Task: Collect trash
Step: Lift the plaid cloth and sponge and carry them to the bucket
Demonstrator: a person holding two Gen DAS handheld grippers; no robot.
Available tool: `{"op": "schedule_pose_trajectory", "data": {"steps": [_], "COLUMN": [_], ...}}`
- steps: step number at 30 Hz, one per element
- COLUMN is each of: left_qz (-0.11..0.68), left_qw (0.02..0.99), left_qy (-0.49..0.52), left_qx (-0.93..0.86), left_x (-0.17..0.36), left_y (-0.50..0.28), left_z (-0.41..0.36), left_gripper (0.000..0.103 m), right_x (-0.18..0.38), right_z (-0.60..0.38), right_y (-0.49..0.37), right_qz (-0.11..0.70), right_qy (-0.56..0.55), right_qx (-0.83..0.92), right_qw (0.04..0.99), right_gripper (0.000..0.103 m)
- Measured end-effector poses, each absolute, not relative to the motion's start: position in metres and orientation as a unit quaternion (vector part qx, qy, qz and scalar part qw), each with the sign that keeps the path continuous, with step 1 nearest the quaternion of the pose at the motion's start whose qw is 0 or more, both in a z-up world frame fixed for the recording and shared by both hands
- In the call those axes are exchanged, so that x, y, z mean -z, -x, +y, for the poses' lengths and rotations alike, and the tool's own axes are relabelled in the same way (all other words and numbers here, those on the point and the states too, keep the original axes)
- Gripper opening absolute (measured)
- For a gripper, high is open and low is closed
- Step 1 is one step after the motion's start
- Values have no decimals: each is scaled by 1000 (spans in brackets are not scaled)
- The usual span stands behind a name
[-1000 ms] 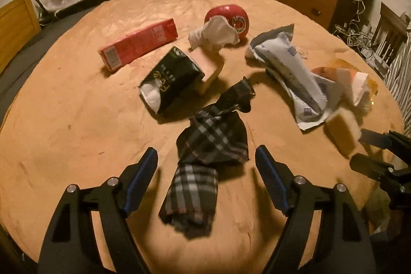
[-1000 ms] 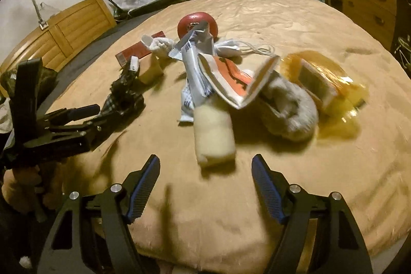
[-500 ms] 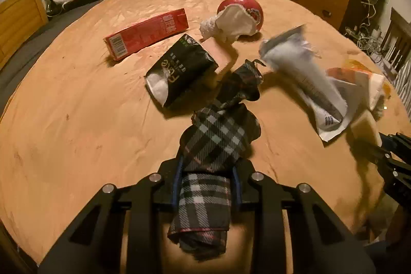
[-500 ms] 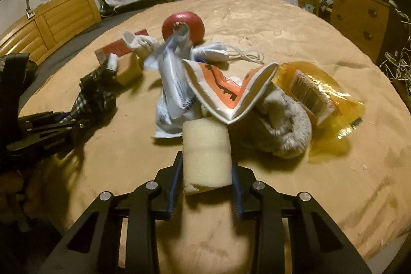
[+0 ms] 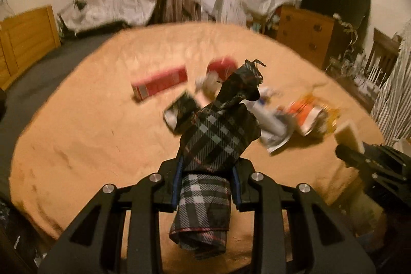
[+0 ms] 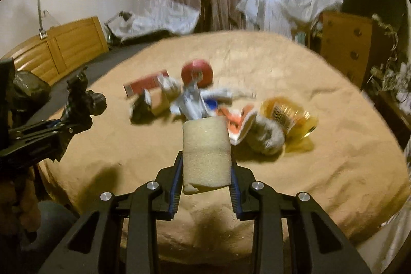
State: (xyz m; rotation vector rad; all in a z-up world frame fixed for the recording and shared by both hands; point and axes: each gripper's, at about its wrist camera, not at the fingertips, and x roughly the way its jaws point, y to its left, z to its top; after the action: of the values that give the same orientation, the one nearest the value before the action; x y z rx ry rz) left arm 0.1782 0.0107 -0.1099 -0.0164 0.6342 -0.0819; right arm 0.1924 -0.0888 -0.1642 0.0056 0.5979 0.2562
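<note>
Here, plaid cloth (image 5: 218,143) pinched in left gripper (image 5: 206,179); sponge (image 6: 206,156) in right gripper (image 6: 206,171).

We saw the left gripper (image 5: 206,182) clamped on a dark plaid cloth (image 5: 218,135), its blue-edged jaws pressed against both sides of the fabric. The cloth stood up past the jaws to a twisted tip and hung down below them in a folded bundle, clear of the tan round table (image 5: 77,140). On the table beyond lay a red carton (image 5: 159,85), a black packet (image 5: 179,112), a red round object (image 5: 222,64) and a blurred heap of white and orange wrappers (image 5: 290,120). At the right edge, the right gripper (image 5: 359,156) held a pale foam block (image 5: 349,136).
</note>
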Motion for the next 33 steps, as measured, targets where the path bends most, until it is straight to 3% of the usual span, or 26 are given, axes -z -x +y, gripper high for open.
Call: {"op": "schedule_pose_trajectory", "data": {"steps": [8,14,33], "left_qz": [229,185,178], "left_qw": [972,981,982], "left_qy": [21,21,6], "left_qx": [43,45,69], "left_x": [60,40,34], "left_y": [-125,-98,-92], "left_z": [-4,-18,-37], "left_gripper": [28,28,28], "right_x": [92,61,42], "right_z": [-83,-78,-90], "right_y": [-117,-76,-61], "right_qz": [178,136,145], "right_qy": [11,27,20], "right_qx": [-102,-94,-88], "right_qw": [979,986,985], "right_gripper": [33,33,33]}}
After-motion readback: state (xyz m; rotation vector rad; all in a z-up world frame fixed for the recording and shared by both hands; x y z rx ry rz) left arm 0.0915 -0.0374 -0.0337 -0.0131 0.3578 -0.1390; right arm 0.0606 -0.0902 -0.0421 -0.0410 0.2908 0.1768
